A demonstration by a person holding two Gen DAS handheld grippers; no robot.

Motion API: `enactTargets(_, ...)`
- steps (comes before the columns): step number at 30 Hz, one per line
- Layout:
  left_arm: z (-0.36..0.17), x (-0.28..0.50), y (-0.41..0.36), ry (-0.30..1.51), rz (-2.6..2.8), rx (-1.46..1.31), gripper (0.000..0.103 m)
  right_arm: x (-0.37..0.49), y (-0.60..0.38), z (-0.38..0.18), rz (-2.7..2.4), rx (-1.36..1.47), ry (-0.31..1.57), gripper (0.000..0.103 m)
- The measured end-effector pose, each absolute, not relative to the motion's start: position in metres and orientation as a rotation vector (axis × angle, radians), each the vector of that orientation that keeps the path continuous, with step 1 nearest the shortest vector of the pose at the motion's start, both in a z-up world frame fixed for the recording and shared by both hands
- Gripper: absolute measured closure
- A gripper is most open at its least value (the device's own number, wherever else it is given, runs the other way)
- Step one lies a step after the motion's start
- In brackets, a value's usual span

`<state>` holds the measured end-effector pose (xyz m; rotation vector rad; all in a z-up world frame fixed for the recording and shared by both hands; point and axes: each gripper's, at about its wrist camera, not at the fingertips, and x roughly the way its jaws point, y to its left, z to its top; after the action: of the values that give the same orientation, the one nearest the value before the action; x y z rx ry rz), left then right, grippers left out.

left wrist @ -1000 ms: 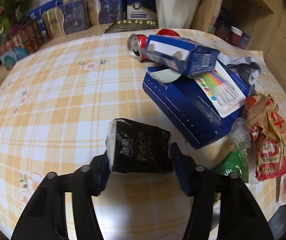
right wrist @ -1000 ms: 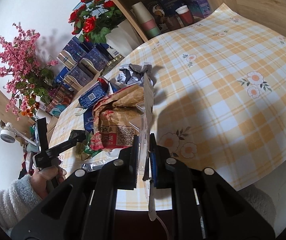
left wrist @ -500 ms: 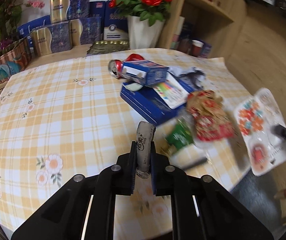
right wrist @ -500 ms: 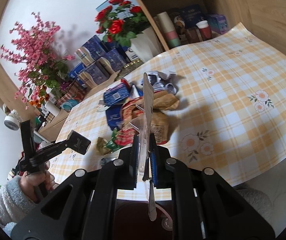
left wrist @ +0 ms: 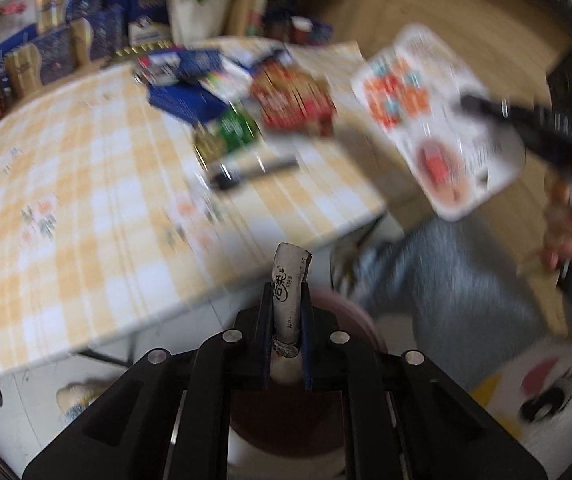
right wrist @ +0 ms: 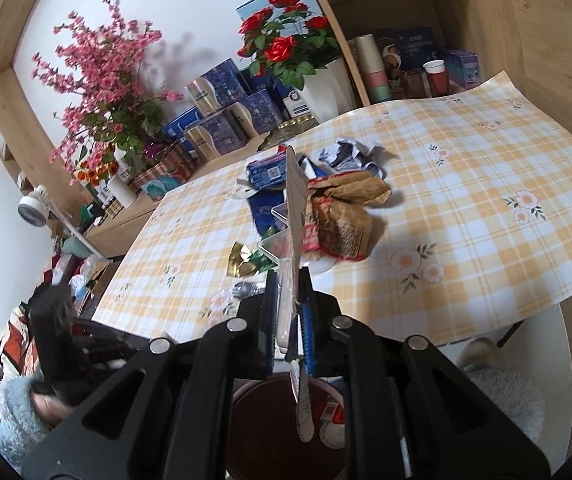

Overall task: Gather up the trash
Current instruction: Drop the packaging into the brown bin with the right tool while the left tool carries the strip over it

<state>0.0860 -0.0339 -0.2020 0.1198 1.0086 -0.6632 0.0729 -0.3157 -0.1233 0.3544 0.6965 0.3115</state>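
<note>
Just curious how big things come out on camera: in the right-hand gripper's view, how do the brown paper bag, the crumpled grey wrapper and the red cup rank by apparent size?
1. brown paper bag, clearly largest.
2. crumpled grey wrapper.
3. red cup, smallest, though it stands farthest back on the shelf, so its true size is unsure.

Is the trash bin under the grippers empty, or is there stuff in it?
Not empty. In the right wrist view, the dark bin below the right gripper already holds some small red and white scraps.

White wall [right wrist: 190, 12], wooden shelving [right wrist: 406, 4], checked tablecloth [right wrist: 466, 168] on a table; the floor [left wrist: 26, 384] looks pale, perhaps tiled.
</note>
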Motion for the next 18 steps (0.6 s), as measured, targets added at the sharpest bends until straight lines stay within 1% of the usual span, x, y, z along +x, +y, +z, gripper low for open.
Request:
enactTargets(5, -0.237, 0.069, -0.05, 1.101, -0.703, 0.18, 0.091, 0.067, -0.311, -0.128, 0.323, 0.328, 0.712, 0.089)
enactTargets(13, -0.271, 0.079, -0.066, 1.176, -0.718, 0.208, 0.091, 0.072, -0.311, -0.136, 0.332, 0.333, 0.732, 0.089)
enactTargets(14, -0.271, 0.079, -0.066, 1.175, -0.718, 0.201, 0.087, 0.072, -0.311, -0.137, 0.333, 0.332, 0.735, 0.089)
enactTargets(16, -0.27, 0.081, -0.065, 1.159, -0.723, 0.17, 0.068, 0.074, -0.312, -0.14, 0.333, 0.336, 0.744, 0.089)
enactTargets(17, -0.267, 0.082, -0.063, 1.138, -0.721, 0.136, 0.05, 0.075, -0.312, -0.142, 0.333, 0.337, 0.747, 0.089)
enactTargets(18, -0.266, 0.083, -0.061, 1.121, -0.718, 0.109, 0.043, 0.075, -0.313, -0.144, 0.334, 0.341, 0.75, 0.089)
